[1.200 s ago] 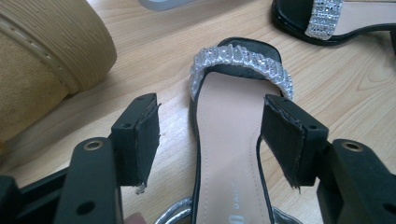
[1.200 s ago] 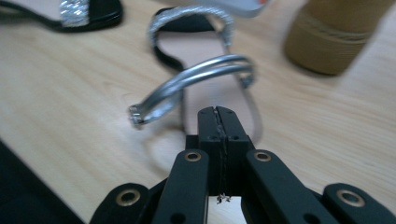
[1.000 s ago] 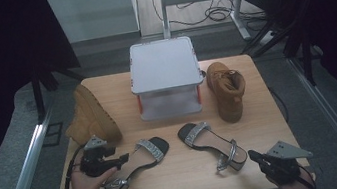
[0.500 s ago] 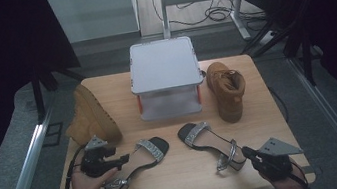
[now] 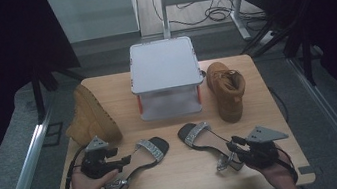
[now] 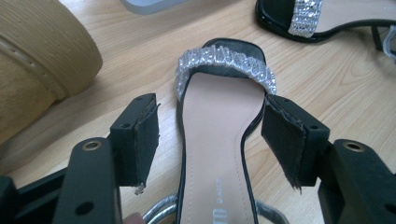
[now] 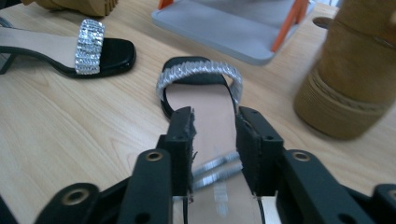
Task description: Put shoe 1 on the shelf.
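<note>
Sandals on table | left tool spread over one | right tool opening, unpinched

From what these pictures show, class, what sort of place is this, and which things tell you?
Probably a lab or recording workspace: a bare wooden table fenced by dark curtains, loose cables on the floor, shoes laid out as props.

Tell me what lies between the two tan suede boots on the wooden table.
In the high view, a white-topped box with orange posts stands between the tan boot lying on its side and the upright tan boot.
</note>
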Demonstrator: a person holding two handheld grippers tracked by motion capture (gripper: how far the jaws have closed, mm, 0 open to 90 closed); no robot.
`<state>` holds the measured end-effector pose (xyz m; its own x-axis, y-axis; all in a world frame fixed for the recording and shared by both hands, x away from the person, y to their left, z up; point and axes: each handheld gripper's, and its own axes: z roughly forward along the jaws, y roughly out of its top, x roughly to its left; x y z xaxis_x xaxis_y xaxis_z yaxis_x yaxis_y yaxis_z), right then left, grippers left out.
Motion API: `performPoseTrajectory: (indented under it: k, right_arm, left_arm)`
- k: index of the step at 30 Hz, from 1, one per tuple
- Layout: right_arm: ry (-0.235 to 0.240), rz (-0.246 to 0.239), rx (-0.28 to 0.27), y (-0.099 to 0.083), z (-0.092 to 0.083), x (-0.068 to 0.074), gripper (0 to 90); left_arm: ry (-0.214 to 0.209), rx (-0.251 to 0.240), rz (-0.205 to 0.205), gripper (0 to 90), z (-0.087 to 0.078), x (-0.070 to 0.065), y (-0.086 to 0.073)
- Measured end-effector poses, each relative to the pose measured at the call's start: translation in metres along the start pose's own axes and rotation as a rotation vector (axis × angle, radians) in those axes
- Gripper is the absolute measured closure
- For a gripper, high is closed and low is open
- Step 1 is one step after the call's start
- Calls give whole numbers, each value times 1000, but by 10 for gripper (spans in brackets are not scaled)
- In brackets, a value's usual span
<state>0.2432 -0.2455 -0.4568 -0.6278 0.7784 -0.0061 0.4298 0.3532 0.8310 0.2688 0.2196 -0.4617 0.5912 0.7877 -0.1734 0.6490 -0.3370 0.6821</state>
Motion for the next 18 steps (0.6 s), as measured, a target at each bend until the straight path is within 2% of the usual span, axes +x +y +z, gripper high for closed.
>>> performPoseTrajectory:
  k: [6,8,18]
  right_arm:
    - [32,7,19,11,18,3,549]
    - [42,-2,19,10,20,8,518]
    - [53,-7,34,7,18,10,434]
  left_arm:
    - [13,-3,-7,363,-6,2,-4]
    - [13,20,3,359,-4,1,-5]
    - [33,119,62,332,10,-10,1]
